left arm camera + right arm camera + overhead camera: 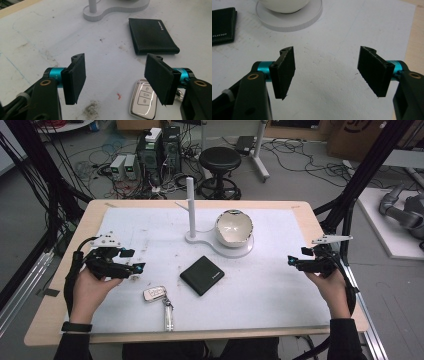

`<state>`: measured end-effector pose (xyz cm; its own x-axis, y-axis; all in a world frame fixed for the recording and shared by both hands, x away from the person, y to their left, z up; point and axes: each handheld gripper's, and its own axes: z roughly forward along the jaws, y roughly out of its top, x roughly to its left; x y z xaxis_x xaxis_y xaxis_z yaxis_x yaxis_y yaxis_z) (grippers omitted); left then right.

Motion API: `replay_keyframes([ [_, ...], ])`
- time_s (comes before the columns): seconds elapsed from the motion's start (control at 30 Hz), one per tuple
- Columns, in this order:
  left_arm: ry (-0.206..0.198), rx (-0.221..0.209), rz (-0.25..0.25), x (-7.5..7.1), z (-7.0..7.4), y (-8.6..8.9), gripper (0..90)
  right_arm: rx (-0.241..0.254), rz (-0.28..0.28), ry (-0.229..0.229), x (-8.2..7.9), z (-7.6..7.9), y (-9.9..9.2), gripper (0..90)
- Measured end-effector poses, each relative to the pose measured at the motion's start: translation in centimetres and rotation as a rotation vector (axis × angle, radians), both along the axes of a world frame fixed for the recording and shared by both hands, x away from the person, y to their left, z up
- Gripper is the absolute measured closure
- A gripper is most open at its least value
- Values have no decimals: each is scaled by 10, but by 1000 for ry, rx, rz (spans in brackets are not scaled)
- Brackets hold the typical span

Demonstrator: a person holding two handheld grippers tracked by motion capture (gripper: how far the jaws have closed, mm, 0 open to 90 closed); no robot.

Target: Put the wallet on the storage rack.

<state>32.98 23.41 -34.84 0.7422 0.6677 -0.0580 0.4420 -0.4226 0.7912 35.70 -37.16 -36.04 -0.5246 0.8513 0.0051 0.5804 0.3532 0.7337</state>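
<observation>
A black wallet (202, 274) lies flat in the middle of the white mat (260, 285); it also lies ahead of the left jaws (153, 35). A silver car key (154, 293) with a clear fob (168, 315) rests near the front, close by my left gripper (132, 261). That gripper (116, 75) is open, nothing between its pads, the key (143, 101) just beside its right pad. At the mat's right side my right gripper (295, 259) is open and empty (325, 71). A white bowl (233, 227) sits tilted on a white stand (220, 248) with an upright peg (190, 205).
The wallet's corner (223, 25) and the stand's round base (289, 20) lie ahead of the right jaws. The table's wooden rim (200, 336) frames the mat. Beyond the table stand a black stool (220, 160), electronics boxes (157, 147) and cables on the floor.
</observation>
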Motion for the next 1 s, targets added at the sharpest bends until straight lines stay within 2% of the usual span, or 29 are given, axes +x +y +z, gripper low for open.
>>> replay_keyframes([
  [0.23, 29, -2, -21, 5, -7, -11, 335, -7, 0, 13, 1, -4, 0, 311],
  [0.5, 74, -2, -72, 12, -18, -33, 335, -11, 6, 15, 0, -4, 1, 312],
  [0.6, 102, -5, -100, 15, -24, -44, 336, -11, 5, 18, 0, -6, 1, 312],
  [0.63, 130, -10, -104, 17, -28, -52, 337, -15, 6, 21, 0, -6, 1, 312],
  [0.7, 145, -11, -105, 18, -30, -56, 338, -17, 6, 20, 0, -6, 1, 312],
  [0.8, 199, -25, -85, 21, -35, -68, 353, -19, 11, 16, 0, -6, 2, 312],
  [0.83, 229, -39, -76, 22, -40, -78, 354, -19, 11, 16, 0, -6, 2, 312],
  [0.9, 239, -42, -71, 22, -42, -83, 367, -20, 14, 16, 0, -6, 2, 312],
  [0.97, 280, -60, -18, 25, -51, -94, 386, -20, 14, 14, 0, -7, 3, 312],
  [1.0, 280, -60, -18, 25, -51, -94, 391, -22, 19, 13, 1, -7, 3, 312],
])
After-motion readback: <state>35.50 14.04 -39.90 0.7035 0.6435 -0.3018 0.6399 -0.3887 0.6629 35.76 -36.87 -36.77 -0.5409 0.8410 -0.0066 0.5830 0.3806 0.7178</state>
